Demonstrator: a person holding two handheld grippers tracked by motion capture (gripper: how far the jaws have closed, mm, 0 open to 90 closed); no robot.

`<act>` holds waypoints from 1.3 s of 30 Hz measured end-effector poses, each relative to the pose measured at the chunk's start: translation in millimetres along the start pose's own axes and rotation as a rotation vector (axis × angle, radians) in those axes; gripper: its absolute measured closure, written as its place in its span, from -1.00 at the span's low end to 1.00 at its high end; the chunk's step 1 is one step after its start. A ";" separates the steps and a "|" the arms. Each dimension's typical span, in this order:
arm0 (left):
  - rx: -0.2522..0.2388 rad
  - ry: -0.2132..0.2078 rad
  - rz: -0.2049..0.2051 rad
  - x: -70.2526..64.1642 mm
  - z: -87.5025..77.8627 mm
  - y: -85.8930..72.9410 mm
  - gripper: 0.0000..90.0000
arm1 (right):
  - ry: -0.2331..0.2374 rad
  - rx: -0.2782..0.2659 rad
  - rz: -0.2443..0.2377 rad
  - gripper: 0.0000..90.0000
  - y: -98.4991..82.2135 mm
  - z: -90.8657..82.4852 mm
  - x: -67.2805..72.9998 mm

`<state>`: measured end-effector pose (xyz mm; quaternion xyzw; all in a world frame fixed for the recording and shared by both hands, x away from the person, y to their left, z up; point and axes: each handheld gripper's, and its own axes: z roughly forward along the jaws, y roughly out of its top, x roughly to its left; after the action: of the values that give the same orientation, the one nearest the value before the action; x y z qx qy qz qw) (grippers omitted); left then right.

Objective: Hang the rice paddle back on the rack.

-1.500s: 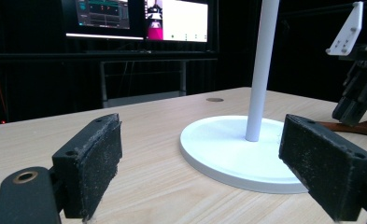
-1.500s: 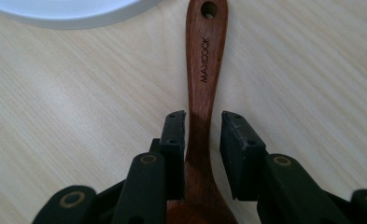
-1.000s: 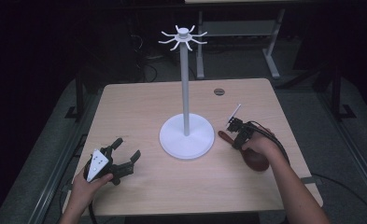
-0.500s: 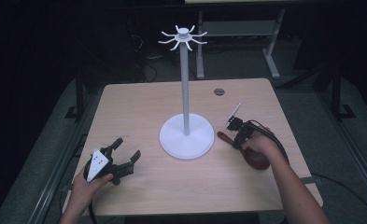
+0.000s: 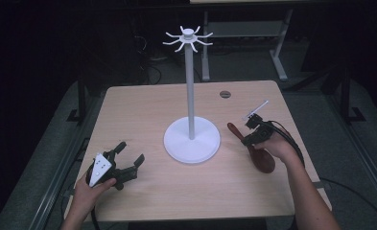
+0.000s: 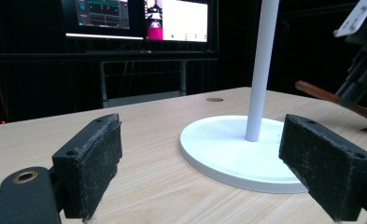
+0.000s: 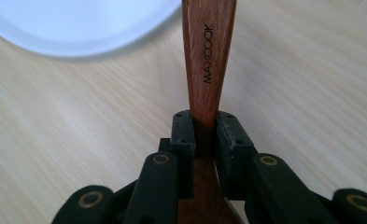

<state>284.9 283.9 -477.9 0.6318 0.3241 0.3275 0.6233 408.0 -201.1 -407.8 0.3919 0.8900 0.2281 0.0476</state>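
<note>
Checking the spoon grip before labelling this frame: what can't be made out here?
- Wooden spoon: bowl cut off by the bottom edge behind the right gripper in its view.
- Spoon's bowl in high view: partly covered by the hand.
- Stand: top cut off in left gripper view.

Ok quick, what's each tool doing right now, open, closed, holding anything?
Left tool: open, holding nothing, resting on the table.
Right tool: closed on the wooden spoon, gripping its handle.

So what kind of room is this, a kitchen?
More likely a lab or recording studio: a bare table in a dark room, monitors behind it, cables on the floor, and a wooden spoon gripped by a hand-held tool.
</note>
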 end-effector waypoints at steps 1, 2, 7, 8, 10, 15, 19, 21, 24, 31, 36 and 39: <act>0.000 0.000 0.000 -0.1 0.0 0.0 -0.72 | 0.000 0.000 0.000 0.73 0.0 0.0 0.0; 0.000 0.000 0.000 0.0 0.0 0.0 -0.72 | 0.006 -0.024 0.002 0.73 -1.9 -2.7 -0.2; 0.000 0.001 0.000 -0.1 0.0 0.0 -0.72 | 0.003 -0.115 0.011 0.73 -9.5 -13.1 -0.3; 0.001 0.000 0.001 0.0 0.0 0.0 -0.72 | 0.005 -0.139 0.016 0.73 -10.7 -16.1 0.0; 0.001 0.000 0.001 0.0 0.0 0.1 -0.72 | 0.016 -0.188 0.030 0.74 -13.8 -22.4 -0.3; 0.001 0.000 0.001 -0.1 0.1 0.0 -0.72 | 0.032 -0.290 0.049 0.74 -21.6 -35.0 0.1; 0.000 0.000 0.000 -0.2 0.1 0.0 -0.72 | 0.031 -0.371 0.043 0.74 -27.0 -43.0 0.3; 0.001 -0.001 0.000 -0.2 0.1 0.1 -0.72 | 0.044 -0.414 0.038 0.74 -30.7 -46.6 0.2; 0.000 -0.002 0.000 -0.1 0.2 0.0 -0.72 | 0.059 -0.491 0.039 0.74 -37.2 -52.2 -0.4; 0.001 -0.003 0.001 0.0 0.1 0.0 -0.72 | 0.089 -0.575 0.047 0.74 -44.5 -59.0 -3.8; 0.000 -0.002 0.001 0.0 0.1 0.0 -0.72 | 0.109 -0.625 0.041 0.74 -46.9 -64.4 -1.7; 0.001 -0.002 0.000 0.0 0.1 0.0 -0.72 | 0.121 -0.650 0.042 0.74 -47.9 -67.6 -1.3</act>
<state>284.9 283.9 -477.9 0.6325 0.3234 0.3268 0.6234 358.7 -255.2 -368.9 0.3601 0.7636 0.5240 0.1126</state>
